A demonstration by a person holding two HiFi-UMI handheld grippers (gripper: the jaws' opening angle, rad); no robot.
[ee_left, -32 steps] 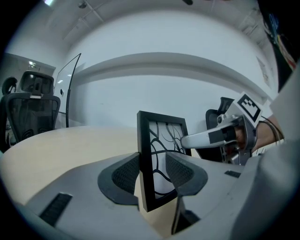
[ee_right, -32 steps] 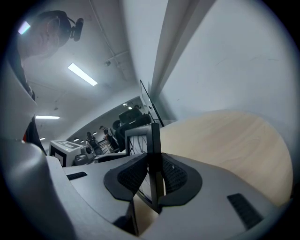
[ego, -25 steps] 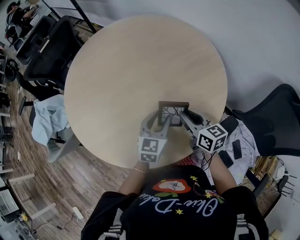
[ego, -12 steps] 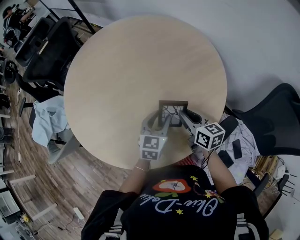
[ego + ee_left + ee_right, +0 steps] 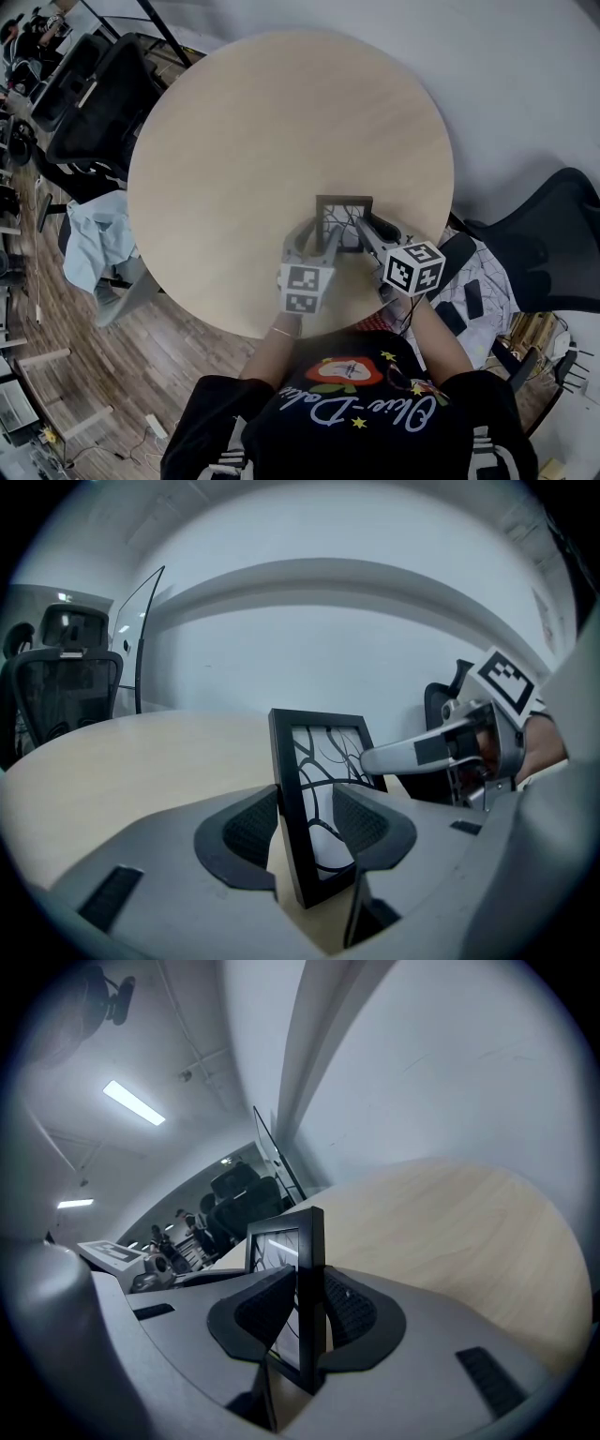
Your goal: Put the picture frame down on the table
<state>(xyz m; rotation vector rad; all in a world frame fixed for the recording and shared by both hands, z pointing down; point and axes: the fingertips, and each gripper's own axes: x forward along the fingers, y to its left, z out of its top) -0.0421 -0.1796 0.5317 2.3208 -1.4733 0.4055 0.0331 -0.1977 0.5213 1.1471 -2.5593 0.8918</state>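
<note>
Left gripper view: my left gripper point(image 5: 309, 829) and right gripper point(image 5: 307, 1314) clamp the stiff side rails of the thin black picture frame point(image 5: 323, 761); probably light and fragile.

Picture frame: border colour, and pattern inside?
The picture frame has a black border, black curving lines on white inside; clearest in left gripper view.

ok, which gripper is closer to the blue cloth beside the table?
Left. The left gripper grips the picture frame on its side facing the blue cloth; the right gripper grips the frame's far side.
</note>
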